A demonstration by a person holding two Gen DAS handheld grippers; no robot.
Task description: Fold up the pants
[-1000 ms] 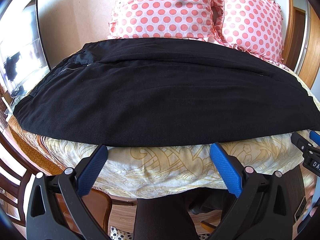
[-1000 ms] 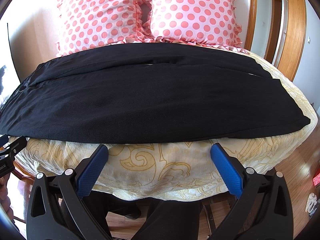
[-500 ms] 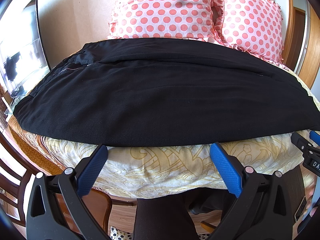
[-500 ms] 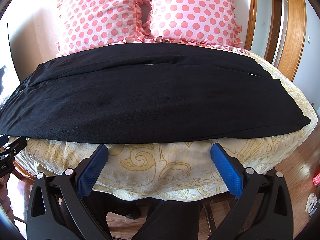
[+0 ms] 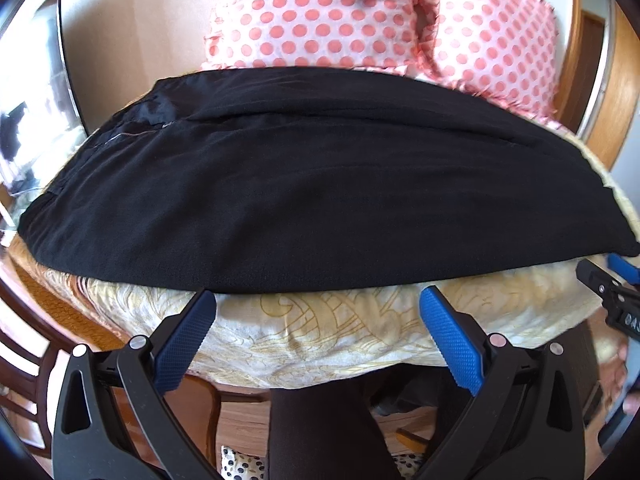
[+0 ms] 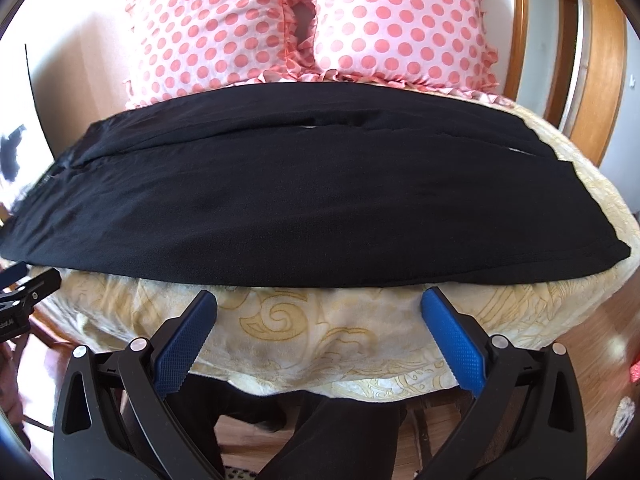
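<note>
Black pants (image 5: 312, 196) lie flat across the bed, waistband with a zipper at the left, leg hems at the right; they also show in the right wrist view (image 6: 280, 208). My left gripper (image 5: 318, 300) is open and empty, just short of the pants' near edge. My right gripper (image 6: 319, 298) is open and empty, also just short of the near edge, further right. The right gripper's tip shows at the right of the left wrist view (image 5: 612, 292); the left gripper's tip shows at the left of the right wrist view (image 6: 28, 292).
The bed has a cream and gold patterned cover (image 5: 340, 328) (image 6: 320, 328). Two pink polka-dot pillows (image 5: 320, 12) (image 6: 312, 20) stand at the head. A wooden chair (image 5: 24, 364) is at the left. A person's dark legs (image 5: 324, 428) are below the bed edge.
Both grippers have moved slightly closer to the bed and the pants' near edge. The pants have not moved.
</note>
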